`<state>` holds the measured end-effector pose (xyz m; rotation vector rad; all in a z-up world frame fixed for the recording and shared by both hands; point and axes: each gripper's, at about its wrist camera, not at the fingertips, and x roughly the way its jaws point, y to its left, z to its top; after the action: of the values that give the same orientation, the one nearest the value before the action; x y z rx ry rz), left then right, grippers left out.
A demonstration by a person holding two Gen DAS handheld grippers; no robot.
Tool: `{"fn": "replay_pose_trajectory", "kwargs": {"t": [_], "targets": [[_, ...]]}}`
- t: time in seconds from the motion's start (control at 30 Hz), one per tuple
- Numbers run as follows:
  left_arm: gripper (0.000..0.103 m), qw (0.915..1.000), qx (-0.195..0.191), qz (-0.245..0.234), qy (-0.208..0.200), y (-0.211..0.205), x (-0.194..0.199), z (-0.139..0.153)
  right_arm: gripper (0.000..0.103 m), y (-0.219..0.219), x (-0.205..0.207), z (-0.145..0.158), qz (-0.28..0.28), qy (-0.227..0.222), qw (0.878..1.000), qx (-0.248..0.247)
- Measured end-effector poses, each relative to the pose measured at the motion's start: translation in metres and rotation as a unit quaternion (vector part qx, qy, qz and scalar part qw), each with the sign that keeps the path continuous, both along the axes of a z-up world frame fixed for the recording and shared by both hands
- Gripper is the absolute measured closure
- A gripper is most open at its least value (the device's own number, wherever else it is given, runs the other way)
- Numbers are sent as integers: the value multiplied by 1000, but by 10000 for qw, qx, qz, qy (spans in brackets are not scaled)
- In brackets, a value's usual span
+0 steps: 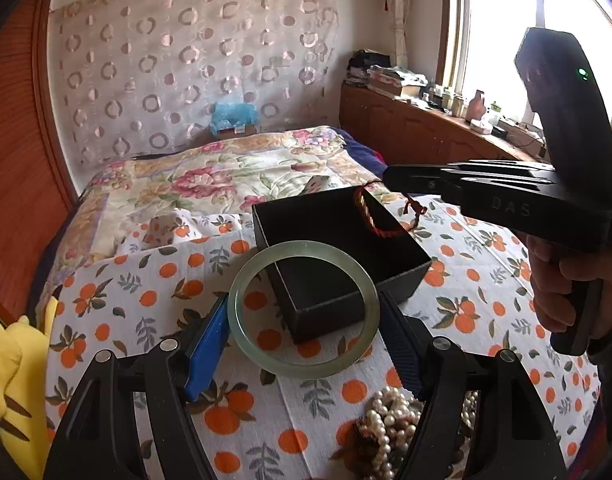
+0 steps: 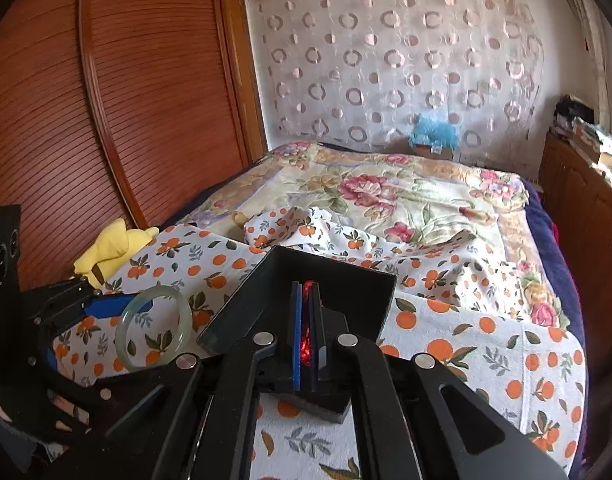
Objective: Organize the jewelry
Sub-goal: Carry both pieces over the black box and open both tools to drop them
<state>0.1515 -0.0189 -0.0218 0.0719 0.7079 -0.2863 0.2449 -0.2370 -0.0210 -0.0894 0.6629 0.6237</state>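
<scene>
My left gripper (image 1: 304, 304) is shut on a pale green jade bangle (image 1: 306, 370), its blue pads pressing the ring's two sides, just in front of an open black box (image 1: 402, 276). The box stands on an orange-print cloth (image 1: 166, 280). My right gripper (image 1: 390, 178) comes in from the right, held by a hand, and is shut on a red braided cord bracelet (image 1: 364, 210) that dangles over the box's far right rim. In the right wrist view its jaws (image 2: 306, 286) pinch the red cord (image 2: 306, 344) above the box (image 2: 242, 304). The bangle (image 2: 126, 332) shows at left.
A heap of pearl strands (image 1: 386, 420) lies on the cloth under my left gripper. A yellow plush toy (image 1: 14, 380) sits at the bed's left edge beside a wooden slatted wardrobe (image 2: 106, 120). A floral quilt (image 1: 210, 176) covers the bed beyond, and a cluttered wooden cabinet (image 1: 418, 124) stands at right.
</scene>
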Motion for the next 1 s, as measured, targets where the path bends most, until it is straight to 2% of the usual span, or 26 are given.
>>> {"fn": "replay_pose_trajectory", "kwargs": {"t": [0.1,0.47,0.63,0.93,1.0], "targets": [[34,10000,41,8,12,-3,7,0,71,-4,6,-3,-59,65,9999,111],[34,9996,233,26,129,-23,36,-5,71,-43,-12,-22,-340,44,9994,-35],[34,9986,446,80,258,-35,56,-13,71,-64,-22,-32,-433,53,9990,-76],[34,9970,646,229,359,-46,72,-21,71,-87,-39,-43,-385,99,9992,-14],[31,9972,656,206,306,-47,70,-20,71,-88,-43,-43,-359,63,9993,-45]]}}
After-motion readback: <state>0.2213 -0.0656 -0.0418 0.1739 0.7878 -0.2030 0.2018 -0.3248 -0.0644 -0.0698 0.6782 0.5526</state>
